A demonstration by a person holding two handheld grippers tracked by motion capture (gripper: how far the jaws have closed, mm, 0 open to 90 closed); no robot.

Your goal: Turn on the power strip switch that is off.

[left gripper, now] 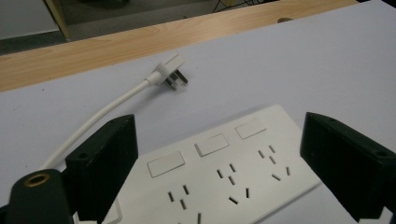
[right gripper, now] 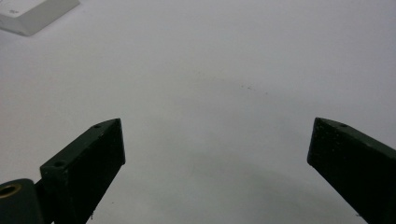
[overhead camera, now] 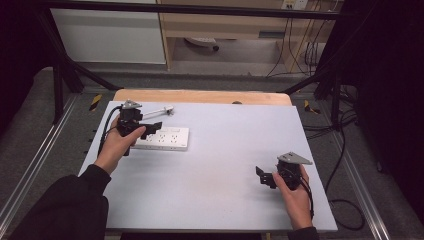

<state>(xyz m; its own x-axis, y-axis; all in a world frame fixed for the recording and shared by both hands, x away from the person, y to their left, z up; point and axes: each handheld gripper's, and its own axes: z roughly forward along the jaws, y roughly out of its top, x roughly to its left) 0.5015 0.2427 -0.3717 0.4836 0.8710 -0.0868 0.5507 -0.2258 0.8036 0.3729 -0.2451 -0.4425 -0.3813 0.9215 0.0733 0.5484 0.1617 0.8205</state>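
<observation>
Jaws of the left gripper (left gripper: 219, 163) stand wide over the power strip (left gripper: 219, 172) near the worktop's (overhead camera: 225, 170) left edge; nothing is gripped yet, its plug (left gripper: 170, 74) lies loose, and the right gripper (overhead camera: 264, 176) is held wide apart too.

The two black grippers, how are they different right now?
The left gripper hangs over the white plastic power strip at the far left of the grey table; the right gripper is near the front right, over bare table. In the left gripper view the strip's sockets lie between its jaws; the right gripper has nothing between its jaws. Both are black, hand-held, open, and grip nothing.
</observation>
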